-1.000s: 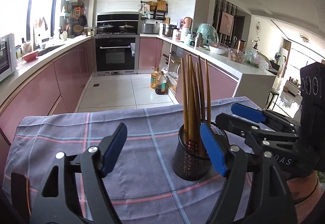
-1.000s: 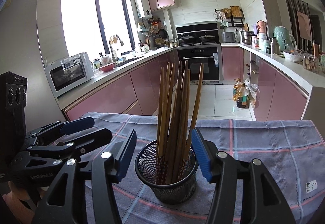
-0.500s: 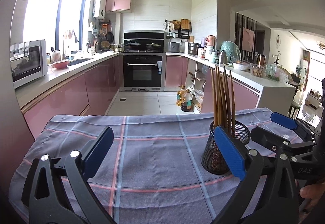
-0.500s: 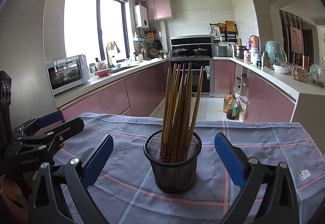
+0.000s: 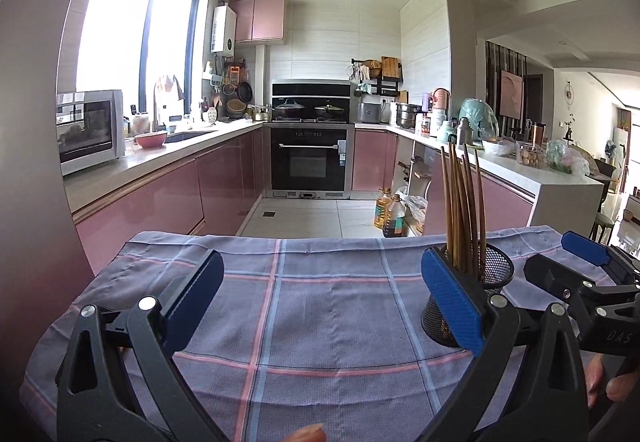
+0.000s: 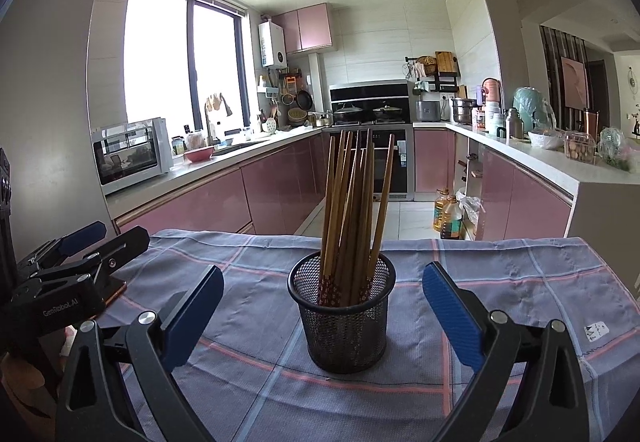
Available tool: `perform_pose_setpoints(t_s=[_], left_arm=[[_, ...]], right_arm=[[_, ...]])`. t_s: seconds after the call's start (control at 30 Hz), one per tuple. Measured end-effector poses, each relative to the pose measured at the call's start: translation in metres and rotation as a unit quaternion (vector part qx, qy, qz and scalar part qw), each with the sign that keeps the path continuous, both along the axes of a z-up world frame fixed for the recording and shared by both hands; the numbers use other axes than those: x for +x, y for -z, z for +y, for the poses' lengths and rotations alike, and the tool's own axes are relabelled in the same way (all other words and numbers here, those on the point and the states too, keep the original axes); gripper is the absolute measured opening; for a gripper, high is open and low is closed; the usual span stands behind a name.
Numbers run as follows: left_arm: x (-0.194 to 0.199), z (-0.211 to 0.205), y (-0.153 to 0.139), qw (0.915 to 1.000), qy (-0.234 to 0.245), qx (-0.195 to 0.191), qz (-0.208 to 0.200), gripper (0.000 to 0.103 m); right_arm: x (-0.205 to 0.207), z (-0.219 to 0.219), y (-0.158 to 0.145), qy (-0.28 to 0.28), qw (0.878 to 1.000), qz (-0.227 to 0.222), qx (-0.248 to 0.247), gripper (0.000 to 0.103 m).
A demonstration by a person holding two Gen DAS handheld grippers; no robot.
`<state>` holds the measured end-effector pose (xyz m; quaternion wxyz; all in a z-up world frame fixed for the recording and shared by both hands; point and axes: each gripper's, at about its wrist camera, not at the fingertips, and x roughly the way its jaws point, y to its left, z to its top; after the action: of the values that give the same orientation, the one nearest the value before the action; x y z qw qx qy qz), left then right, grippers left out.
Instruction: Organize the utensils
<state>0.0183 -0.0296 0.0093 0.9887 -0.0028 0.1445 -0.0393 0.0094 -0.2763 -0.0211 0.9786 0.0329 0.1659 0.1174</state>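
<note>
Both grippers have drawn back from the cup; left gripper and right gripper are spread and empty. Chopsticks stand upright in the cup on the cloth. Likely light, stiff, slippery: pinch the upper shafts.

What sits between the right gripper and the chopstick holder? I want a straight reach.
Nothing visible does. The right gripper is open, and the mesh chopstick holder stands directly ahead on the plaid cloth, with only bare cloth before it. The left gripper is off to the side.
</note>
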Motion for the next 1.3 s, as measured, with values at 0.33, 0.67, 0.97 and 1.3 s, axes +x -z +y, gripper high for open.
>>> perform_pose_setpoints(t_s=[0.33, 0.67, 0.97, 1.3], left_arm=[[-0.0063, 0.0041, -0.0001, 0.9998, -0.011, -0.011, -0.008, 0.097], [-0.0094, 0.0049, -0.0004, 0.9998, -0.015, -0.007, -0.012, 0.097], [-0.0092, 0.0033, -0.0002, 0.9998, -0.013, 0.0, -0.012, 0.097], [-0.0054, 0.0018, 0.0007, 0.9998, -0.013, -0.001, -0.011, 0.097]], right_arm=[[-0.0059, 0.0, 0.0011, 0.007, 1.0, -0.008, -0.002, 0.096], [-0.0087, 0.0033, 0.001, 0.011, 1.0, -0.012, -0.004, 0.096], [-0.0095, 0.003, -0.0002, 0.012, 1.0, -0.014, -0.003, 0.096], [-0.0089, 0.0013, 0.0013, 0.011, 1.0, -0.013, 0.001, 0.096]])
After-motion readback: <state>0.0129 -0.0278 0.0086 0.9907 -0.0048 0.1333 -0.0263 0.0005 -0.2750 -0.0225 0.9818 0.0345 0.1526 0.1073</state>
